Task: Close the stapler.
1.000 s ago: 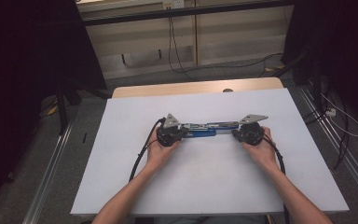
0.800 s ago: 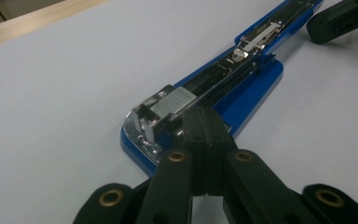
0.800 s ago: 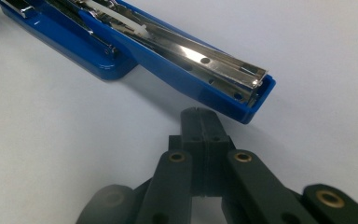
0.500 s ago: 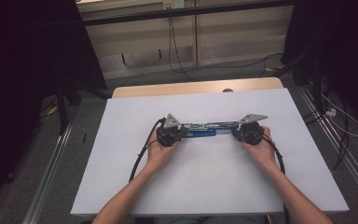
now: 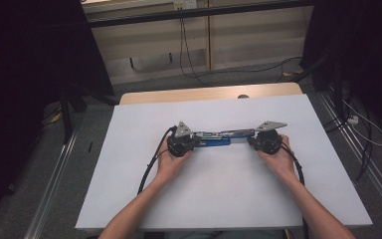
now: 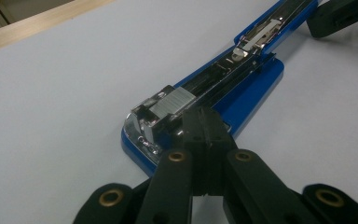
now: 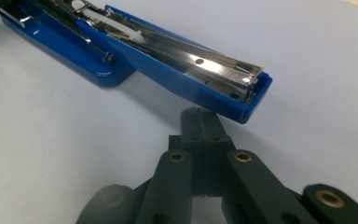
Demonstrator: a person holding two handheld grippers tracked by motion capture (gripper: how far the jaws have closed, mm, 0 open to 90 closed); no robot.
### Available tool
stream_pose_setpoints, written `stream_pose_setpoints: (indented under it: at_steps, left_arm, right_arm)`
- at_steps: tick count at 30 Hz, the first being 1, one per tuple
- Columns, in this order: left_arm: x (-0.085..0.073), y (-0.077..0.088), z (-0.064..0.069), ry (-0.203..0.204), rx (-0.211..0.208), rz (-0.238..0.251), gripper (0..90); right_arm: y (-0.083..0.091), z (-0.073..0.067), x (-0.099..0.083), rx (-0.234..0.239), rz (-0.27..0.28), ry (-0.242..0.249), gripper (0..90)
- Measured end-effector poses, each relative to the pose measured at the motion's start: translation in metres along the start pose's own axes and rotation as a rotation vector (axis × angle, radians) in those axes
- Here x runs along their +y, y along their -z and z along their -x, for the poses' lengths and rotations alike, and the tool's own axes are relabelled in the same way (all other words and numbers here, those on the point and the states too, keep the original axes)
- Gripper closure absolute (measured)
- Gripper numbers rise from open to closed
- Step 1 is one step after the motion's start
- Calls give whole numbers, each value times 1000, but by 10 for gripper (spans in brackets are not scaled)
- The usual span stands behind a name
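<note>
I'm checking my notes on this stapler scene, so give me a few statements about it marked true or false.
1. The blue stapler lies swung open flat on the white table. True.
2. A strip of staples sits in the stapler's tray. True.
3. The left hand-held gripper has its jaws wide open. False: they are shut, tips at the stapler's end.
4. The right hand-held gripper clamps the stapler's lid. False: its shut jaws hold nothing.
5. The stapler is red. False: it is blue.
</note>
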State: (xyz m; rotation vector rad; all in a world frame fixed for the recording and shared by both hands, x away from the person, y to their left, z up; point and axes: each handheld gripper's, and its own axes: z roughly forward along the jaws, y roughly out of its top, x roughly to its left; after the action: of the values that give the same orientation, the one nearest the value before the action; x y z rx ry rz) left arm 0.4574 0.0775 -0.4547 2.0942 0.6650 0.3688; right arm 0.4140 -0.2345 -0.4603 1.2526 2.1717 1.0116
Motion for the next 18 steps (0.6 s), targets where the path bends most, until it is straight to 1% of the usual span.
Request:
stream_pose_setpoints:
  at_steps: [3,7,8,12,18]
  left_arm:
    - [-1,0,0,14,-9,5,900]
    - [0,0,0,9,-7,4,900]
    - [-1,0,0,18,-11,5,900]
    - [-1,0,0,14,-10,5,900]
    - [-1,0,0,25,-12,6,900]
  right_arm:
    - [0,1,0,-1,5,-3,900]
    - [0,1,0,-1,8,-4,900]
    - [0,1,0,0,10,-5,900]
    - [1,1,0,0,14,-10,900]
    - [2,1,1,2,25,-17,900]
